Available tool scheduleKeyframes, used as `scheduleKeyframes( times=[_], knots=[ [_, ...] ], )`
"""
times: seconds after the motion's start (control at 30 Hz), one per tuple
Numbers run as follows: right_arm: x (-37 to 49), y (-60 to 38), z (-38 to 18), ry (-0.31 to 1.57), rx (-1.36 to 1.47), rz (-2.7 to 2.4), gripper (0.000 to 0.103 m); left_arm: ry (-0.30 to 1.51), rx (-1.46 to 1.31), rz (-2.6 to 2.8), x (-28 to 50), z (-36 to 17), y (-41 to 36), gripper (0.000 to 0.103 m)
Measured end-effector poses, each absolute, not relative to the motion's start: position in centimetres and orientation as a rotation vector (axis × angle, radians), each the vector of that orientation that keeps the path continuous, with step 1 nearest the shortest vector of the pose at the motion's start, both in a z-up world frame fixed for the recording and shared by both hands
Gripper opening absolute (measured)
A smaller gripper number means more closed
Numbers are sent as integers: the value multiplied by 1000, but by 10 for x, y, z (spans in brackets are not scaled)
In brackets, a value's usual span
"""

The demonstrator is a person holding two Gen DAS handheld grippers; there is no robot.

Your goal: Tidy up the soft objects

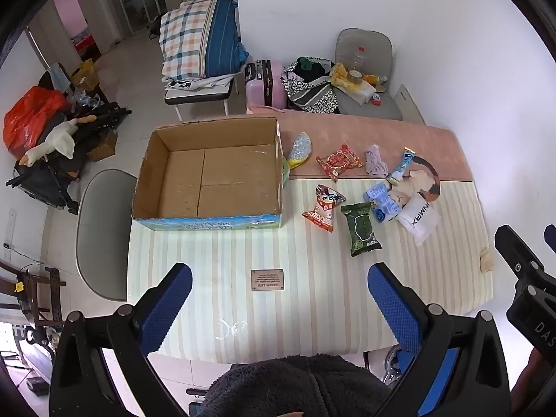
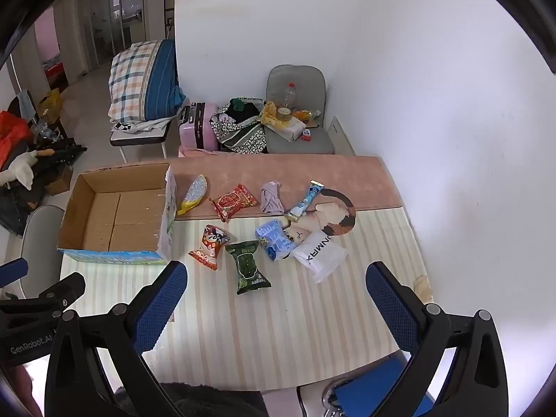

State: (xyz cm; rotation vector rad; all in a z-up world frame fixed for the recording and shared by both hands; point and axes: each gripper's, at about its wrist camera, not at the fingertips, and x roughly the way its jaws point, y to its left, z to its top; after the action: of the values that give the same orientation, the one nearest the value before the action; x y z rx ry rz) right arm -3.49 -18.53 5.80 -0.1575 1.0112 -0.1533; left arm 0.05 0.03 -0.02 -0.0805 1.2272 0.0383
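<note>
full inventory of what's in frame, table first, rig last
cardboard box: 1, brown with blue printed side, left on table, nothing inside
yellow pouch: 1, yellow and silvery, just right of the box
red snack pack: 1, red, far strip of the mat
lilac cloth: 1, pale purple, crumpled, right of red pack
tube packet: 1, blue and white, right of the cloth
orange snack bag: 1, orange and white, mid table
green wipes pack: 1, dark green, nearest the grippers
blue packet: 1, light blue, right of green pack
white pouch: 1, white with dark lettering, far right
table mat: 1, cream stripes, pink far strip
pink suitcase: 1, floor behind table
left gripper: open
right gripper: open
</note>
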Motion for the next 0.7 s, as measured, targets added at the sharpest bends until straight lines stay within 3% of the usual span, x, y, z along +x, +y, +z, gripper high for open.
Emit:
scheduleKeyframes(
  times=[0.7],
  knots=[
    [-35,-190,64,1008,-155,-156,103,1185,-73,35,1,9,-7,103]
  ],
)
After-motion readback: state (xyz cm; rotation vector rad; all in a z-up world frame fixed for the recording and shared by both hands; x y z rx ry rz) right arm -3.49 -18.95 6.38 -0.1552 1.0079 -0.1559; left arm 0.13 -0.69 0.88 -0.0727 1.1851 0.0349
